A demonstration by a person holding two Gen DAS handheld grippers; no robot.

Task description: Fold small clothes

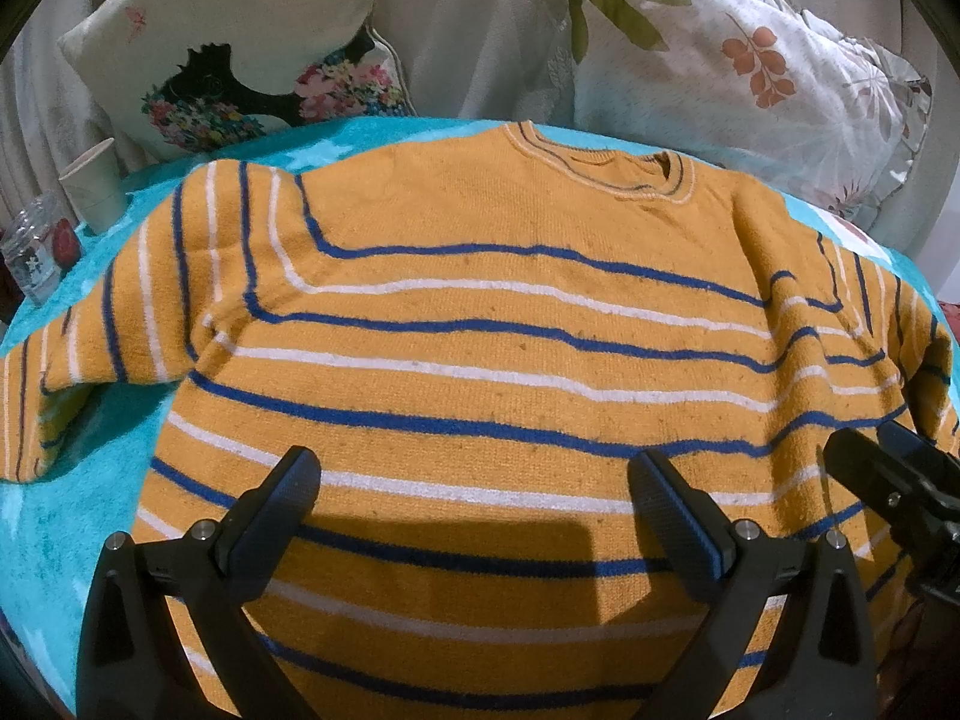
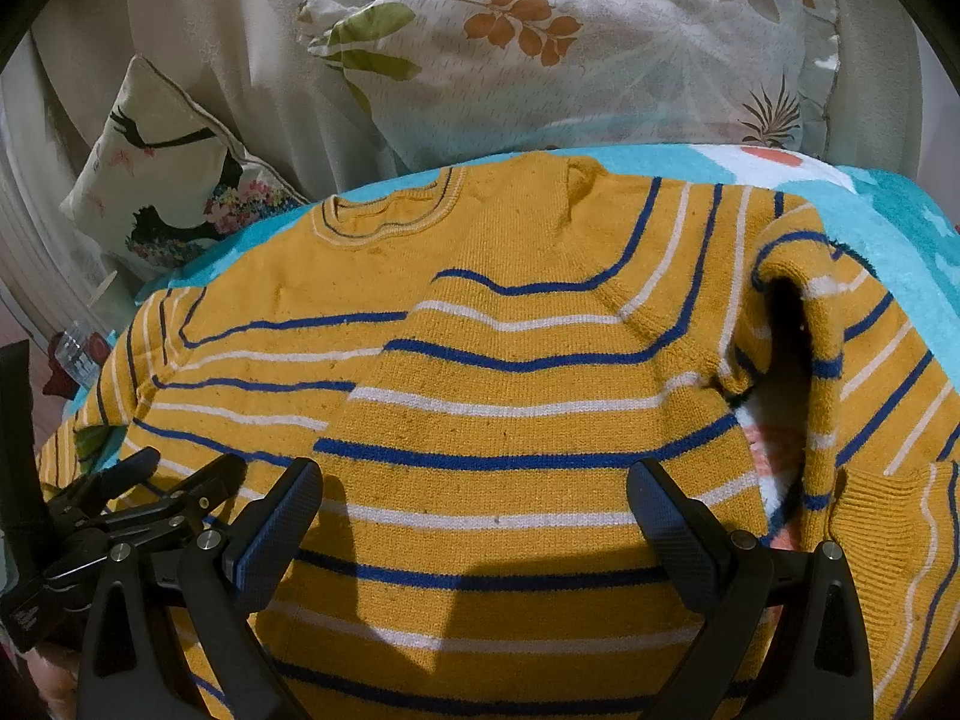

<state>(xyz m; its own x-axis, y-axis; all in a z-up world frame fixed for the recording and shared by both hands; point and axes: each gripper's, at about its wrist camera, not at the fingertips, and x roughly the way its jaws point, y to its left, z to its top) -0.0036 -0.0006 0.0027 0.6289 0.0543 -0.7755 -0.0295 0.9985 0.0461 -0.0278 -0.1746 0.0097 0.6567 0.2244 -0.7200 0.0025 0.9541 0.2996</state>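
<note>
1. left wrist view: the left gripper (image 1: 474, 501) hangs over the lower body of the orange striped sweater (image 1: 480, 330), jaws spread wide and holding nothing. the sweater lies flat, collar toward the far edge of the turquoise towel (image 1: 54, 516), both sleeves out to the sides. a paper cup (image 1: 93, 183) and a glass jar (image 1: 36, 249) stand at the towel's far left corner; two pillows, one with a dark figure print (image 1: 240, 48) and one with a leaf print (image 1: 750, 78), lean behind the far edge.
2. right wrist view: the right gripper (image 2: 474, 501) hovers over the sweater's hem area, jaws wide apart and empty. the right sleeve (image 2: 870, 360) is bunched near the towel's right edge. the left gripper shows at lower left.
</note>
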